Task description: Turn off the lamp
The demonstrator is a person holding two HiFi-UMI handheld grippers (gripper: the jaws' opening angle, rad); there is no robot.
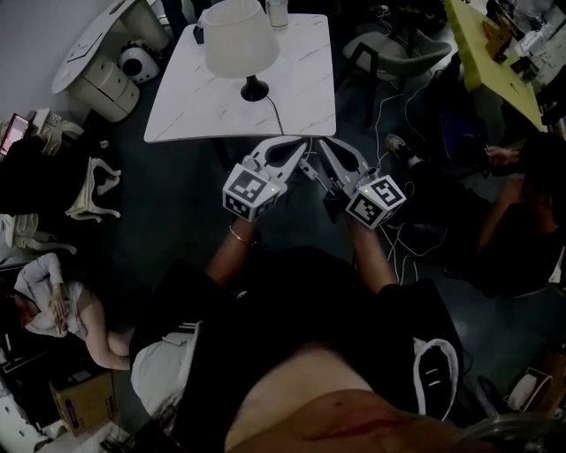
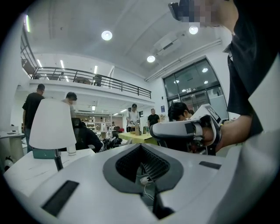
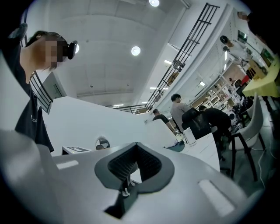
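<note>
The lamp (image 1: 237, 40) has a white shade and a black foot and stands on the white marble table (image 1: 301, 88); its cord (image 1: 278, 117) runs to the table's near edge. Whether it is lit I cannot tell. Both grippers are held side by side just short of that edge, pointing at the table. My left gripper (image 1: 301, 150) is shut and empty, and so is my right gripper (image 1: 325, 152). In the left gripper view the lamp (image 2: 52, 124) is at the left beyond the shut left gripper (image 2: 140, 146), and the right gripper's body (image 2: 183, 130) is at the right. The right gripper view shows the right gripper (image 3: 136, 144) shut, with the table (image 3: 205, 146) beyond.
A cup (image 1: 277, 13) stands at the table's far edge. A grey chair (image 1: 389, 49) and a yellow table (image 1: 491, 53) are to the right. People sit on the floor at left (image 1: 53, 301) and right (image 1: 522, 195). Cables (image 1: 398, 239) lie beneath my right hand.
</note>
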